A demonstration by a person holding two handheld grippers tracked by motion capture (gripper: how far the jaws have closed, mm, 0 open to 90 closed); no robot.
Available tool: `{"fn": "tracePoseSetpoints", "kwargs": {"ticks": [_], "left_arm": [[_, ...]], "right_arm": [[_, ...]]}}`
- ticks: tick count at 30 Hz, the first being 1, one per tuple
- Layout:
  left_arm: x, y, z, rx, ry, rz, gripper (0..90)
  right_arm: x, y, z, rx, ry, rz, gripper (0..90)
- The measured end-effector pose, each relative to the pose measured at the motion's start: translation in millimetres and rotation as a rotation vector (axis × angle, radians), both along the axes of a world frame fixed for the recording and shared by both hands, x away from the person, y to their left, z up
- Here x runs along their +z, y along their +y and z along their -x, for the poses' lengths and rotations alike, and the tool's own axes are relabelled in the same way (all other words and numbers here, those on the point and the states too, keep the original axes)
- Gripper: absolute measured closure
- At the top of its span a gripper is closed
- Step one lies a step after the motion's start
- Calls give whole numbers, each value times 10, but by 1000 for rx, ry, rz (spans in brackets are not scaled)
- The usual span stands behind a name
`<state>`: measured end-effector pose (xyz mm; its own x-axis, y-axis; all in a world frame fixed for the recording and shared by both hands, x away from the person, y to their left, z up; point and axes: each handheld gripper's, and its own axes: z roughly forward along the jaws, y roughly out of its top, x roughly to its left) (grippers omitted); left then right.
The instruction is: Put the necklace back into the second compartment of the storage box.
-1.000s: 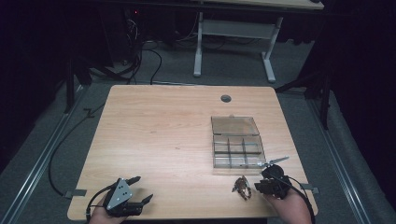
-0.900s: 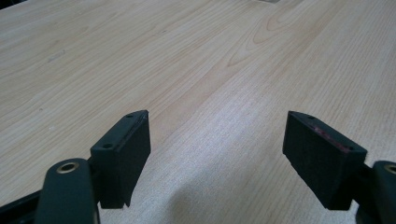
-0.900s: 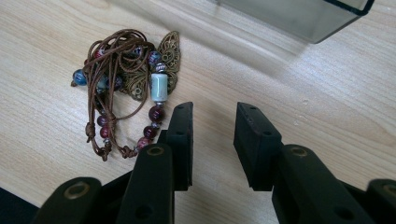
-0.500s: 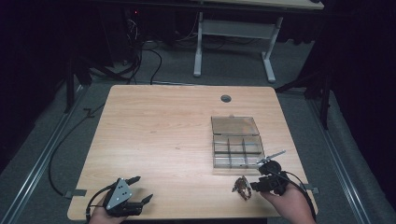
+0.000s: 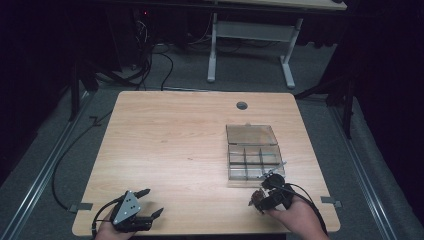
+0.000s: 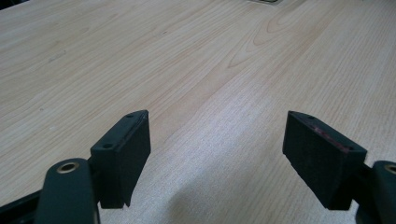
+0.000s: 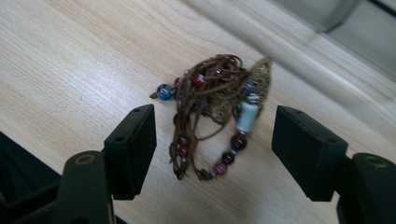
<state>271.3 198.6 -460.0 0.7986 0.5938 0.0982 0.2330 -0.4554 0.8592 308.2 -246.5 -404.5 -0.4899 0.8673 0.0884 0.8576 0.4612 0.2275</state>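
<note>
My right gripper (image 7: 215,140) low over the table's (image 5: 175,150) near edge, jaws just spread wide, beaded cord bracelet (image 7: 212,109) lying loose between them, beside the clear compartment box (image 5: 252,157), my left gripper (image 6: 219,154) resting, wide open.

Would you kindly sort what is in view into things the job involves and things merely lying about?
In the job:
- beaded cord bracelet, between the open right gripper jaws, which have just been opening
- clear compartment box

Lying about:
- left gripper, open over bare table

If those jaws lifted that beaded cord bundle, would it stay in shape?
Probably not. The beaded cord bundle is thin tangled leather cord, so it would likely droop and dangle. Its round beads might slip between flat pads. It looks light.
</note>
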Motion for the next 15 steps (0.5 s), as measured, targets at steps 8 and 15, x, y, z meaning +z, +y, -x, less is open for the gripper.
{"fn": "tracePoseSetpoints", "kwargs": {"ticks": [8,15], "left_arm": [[1,2,-1,-2,2,1,238],[2,5,4,-3,-1,-2,239]], "right_arm": [[-135,81,-50,27,10,56,325],[-143,94,-57,34,-14,90,417]]}}
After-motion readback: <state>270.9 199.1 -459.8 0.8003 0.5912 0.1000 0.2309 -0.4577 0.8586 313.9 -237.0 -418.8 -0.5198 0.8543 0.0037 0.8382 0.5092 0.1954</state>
